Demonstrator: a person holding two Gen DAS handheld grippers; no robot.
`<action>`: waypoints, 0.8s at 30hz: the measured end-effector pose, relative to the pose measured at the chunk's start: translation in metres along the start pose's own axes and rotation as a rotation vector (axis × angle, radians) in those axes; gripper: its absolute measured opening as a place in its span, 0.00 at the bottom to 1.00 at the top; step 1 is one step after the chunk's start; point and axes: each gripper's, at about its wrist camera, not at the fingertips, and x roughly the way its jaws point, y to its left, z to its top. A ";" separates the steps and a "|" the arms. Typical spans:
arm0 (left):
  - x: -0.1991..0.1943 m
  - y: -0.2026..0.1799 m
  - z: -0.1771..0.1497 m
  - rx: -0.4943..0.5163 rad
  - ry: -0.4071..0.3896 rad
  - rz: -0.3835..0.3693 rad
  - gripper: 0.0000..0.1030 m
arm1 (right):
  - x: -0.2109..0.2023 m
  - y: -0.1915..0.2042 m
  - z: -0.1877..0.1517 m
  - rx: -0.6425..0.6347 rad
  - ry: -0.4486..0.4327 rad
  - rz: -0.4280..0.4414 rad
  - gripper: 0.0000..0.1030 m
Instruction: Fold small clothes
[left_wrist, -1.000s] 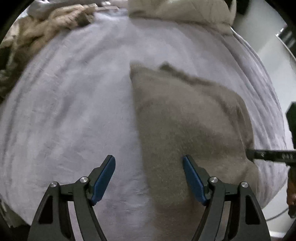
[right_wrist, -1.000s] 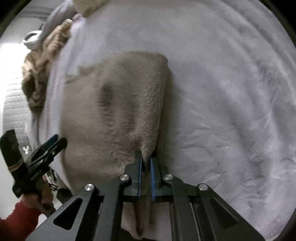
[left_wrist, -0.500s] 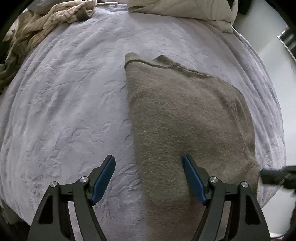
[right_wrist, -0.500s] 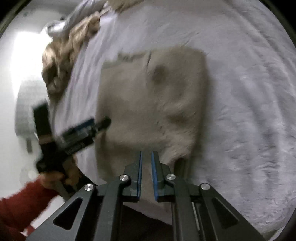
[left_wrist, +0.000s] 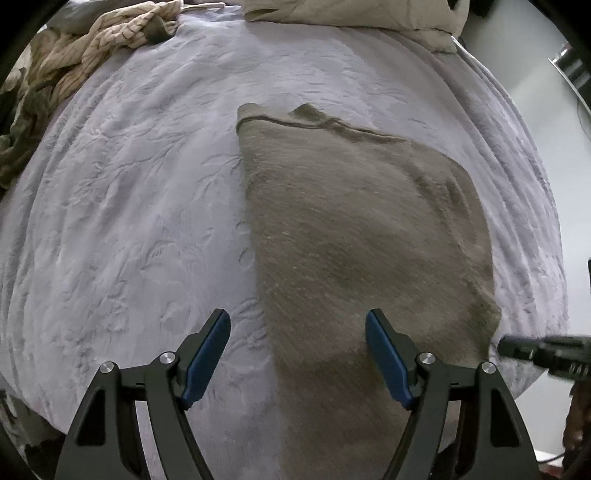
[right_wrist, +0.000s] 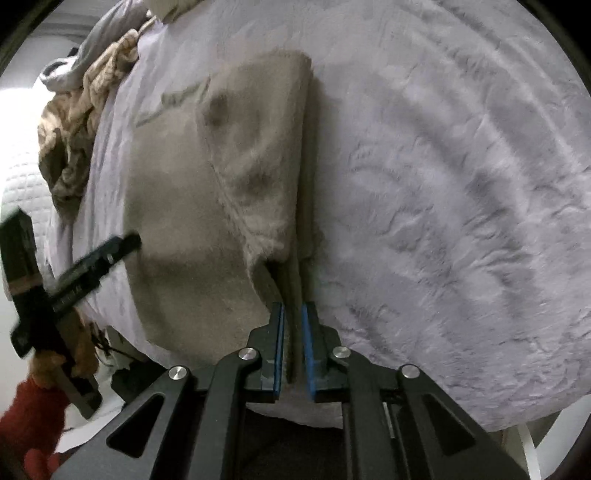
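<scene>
Taupe garment (left_wrist: 354, 236) is spread on the lavender blanket (left_wrist: 129, 206); its near fold is pinched by the right gripper (right_wrist: 292, 334), while the left gripper (left_wrist: 297, 354) is held wide apart, empty.

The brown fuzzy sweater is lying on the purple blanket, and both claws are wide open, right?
Not quite. Only the left claw is wide open, above the brown fuzzy sweater on the purple blanket. The right wrist view shows the right claw shut on the sweater's edge.
</scene>
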 end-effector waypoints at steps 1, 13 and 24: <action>-0.002 -0.001 0.000 0.003 0.002 0.000 0.74 | -0.003 0.004 0.000 0.003 -0.009 -0.002 0.12; -0.035 -0.008 -0.002 -0.043 -0.033 -0.033 0.99 | -0.015 0.046 0.015 -0.023 -0.071 -0.077 0.53; -0.044 -0.017 0.006 -0.043 -0.019 0.060 0.99 | -0.016 0.055 0.015 -0.032 -0.082 -0.129 0.73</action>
